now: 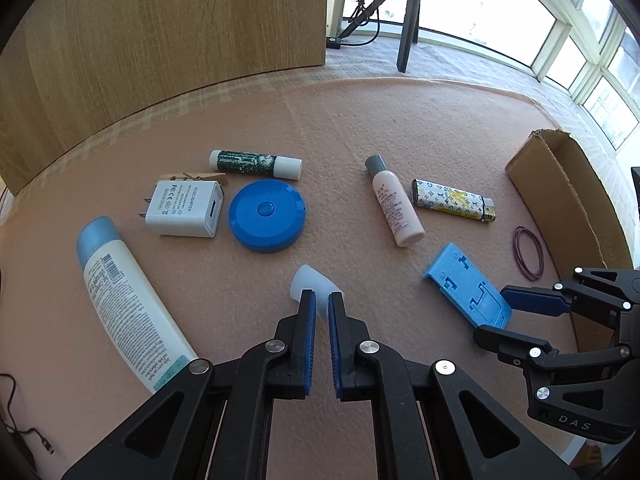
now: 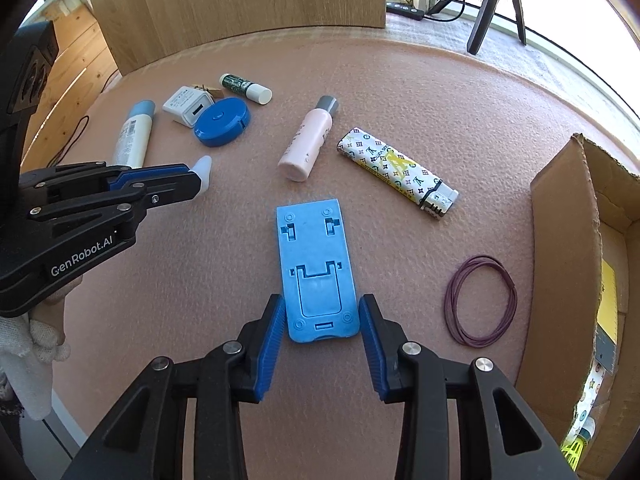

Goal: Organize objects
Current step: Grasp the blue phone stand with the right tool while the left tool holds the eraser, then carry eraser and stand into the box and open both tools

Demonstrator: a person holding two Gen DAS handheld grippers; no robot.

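Note:
My left gripper (image 1: 322,300) is shut on a small translucent white cap (image 1: 310,282), which also shows in the right wrist view (image 2: 203,174). My right gripper (image 2: 322,310) is open, its fingers on either side of the near end of a flat blue phone stand (image 2: 316,268) that lies on the pink table; the stand also shows in the left wrist view (image 1: 466,286). On the table lie a patterned lighter (image 2: 396,170), a pink bottle (image 2: 306,144), a blue round tape measure (image 2: 222,122), a white charger (image 2: 188,108), a green lip balm (image 2: 246,87) and a white tube (image 2: 134,136).
An open cardboard box (image 2: 568,248) stands at the right edge of the table with items inside. A purple rubber band (image 2: 480,302) lies beside it. A wooden clothespin (image 1: 196,177) sits behind the charger. A wooden panel (image 1: 160,40) and a tripod (image 1: 408,20) stand behind.

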